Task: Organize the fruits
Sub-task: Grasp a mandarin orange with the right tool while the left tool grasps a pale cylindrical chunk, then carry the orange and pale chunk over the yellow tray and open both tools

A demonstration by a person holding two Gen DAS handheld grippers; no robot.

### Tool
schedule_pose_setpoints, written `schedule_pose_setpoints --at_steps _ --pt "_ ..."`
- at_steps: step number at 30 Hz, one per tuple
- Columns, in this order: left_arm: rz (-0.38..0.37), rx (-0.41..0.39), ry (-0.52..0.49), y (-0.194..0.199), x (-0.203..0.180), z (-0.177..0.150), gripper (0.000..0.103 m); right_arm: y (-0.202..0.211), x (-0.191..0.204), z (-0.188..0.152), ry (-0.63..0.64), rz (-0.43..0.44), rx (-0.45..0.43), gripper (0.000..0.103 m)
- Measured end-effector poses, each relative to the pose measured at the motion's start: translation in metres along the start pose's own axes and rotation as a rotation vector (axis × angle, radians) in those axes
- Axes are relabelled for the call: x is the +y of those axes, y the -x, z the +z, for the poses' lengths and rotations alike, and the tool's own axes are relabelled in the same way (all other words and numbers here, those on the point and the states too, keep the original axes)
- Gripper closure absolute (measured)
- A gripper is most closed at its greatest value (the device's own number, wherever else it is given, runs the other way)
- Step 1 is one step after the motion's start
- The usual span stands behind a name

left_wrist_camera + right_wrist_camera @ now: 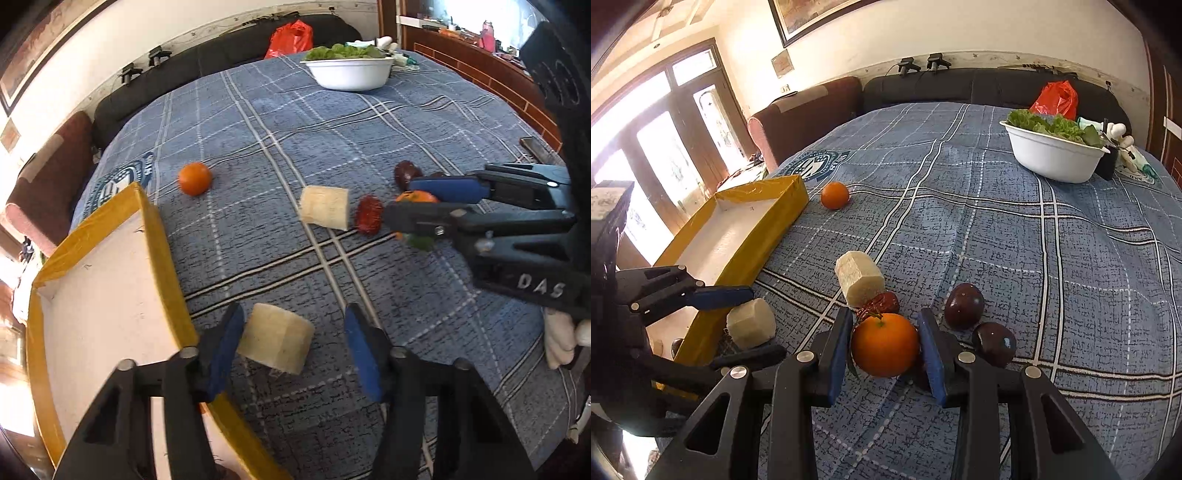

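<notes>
Right wrist view only: right tool, pads flanking an orange, contact uncertain; two dark plums beside.

Left wrist view: left tool open around a pale peeled chunk, beside the yellow box.

Farther: second chunk, second orange, white bowl of greens.

Surface: blue plaid cloth; sofa behind.

Lettering: "DAS" on the right tool.

Blue plaid tablecloth, yellow box with white inside, orange tangerines, pale chunks
</notes>
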State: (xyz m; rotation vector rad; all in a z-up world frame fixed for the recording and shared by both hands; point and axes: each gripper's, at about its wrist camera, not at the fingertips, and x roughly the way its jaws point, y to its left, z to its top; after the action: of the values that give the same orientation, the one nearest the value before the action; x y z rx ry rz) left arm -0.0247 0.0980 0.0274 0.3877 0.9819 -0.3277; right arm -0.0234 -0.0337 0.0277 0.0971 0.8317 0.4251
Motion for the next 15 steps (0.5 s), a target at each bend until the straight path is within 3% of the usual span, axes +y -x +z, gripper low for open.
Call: schedule_pose_setpoints --at_steps 1,12,15 --pt "0.008 -0.006 0.013 0.001 0.004 -0.001 0.067 0.001 -0.002 0.000 -0.013 -0.001 -0.004 0.063" --pt "-0.030 -0.076 0.083 0.024 0.009 -0.013 0.067 0.009 -0.013 0.002 -0.072 -0.026 -0.039 0.063" --pt "-0.044 -0.115 0.141 0.040 0.016 -0.015 0.067 0.010 -0.013 0.002 -0.074 -0.030 -0.046 0.063"
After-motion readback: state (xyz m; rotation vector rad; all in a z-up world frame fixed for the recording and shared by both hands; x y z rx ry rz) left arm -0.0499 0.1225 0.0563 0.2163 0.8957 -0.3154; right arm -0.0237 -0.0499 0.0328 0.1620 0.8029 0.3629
